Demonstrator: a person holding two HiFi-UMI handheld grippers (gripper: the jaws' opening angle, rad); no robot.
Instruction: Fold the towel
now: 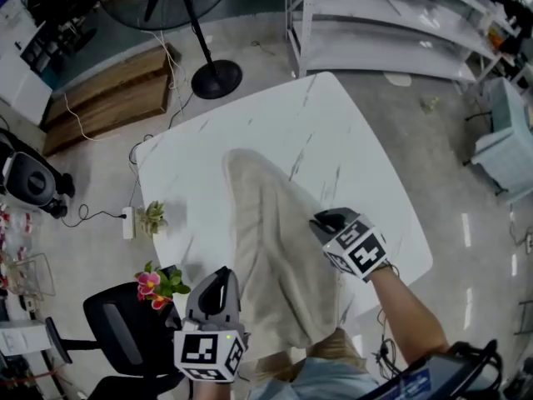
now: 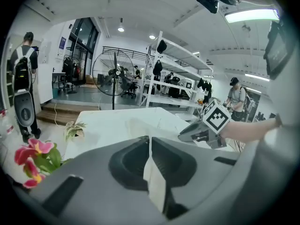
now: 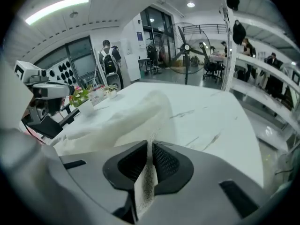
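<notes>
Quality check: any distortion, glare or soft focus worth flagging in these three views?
Head view: evenly lit and fairly sharp, edges bowed, bright reflections on the floor right of the table. Left gripper view: heavy fisheye, dark corners, ceiling light blown out, towel in the jaws soft. Right gripper view: same fisheye and vignette, light strip glaring, pinched towel blurred, table behind clearer.

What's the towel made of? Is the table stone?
The towel looks like soft cloth, maybe cotton, beige and matte: it sags and wrinkles. The table looks hard and smooth, white with grey veins: marble or a marble-look top, can't tell which.
</notes>
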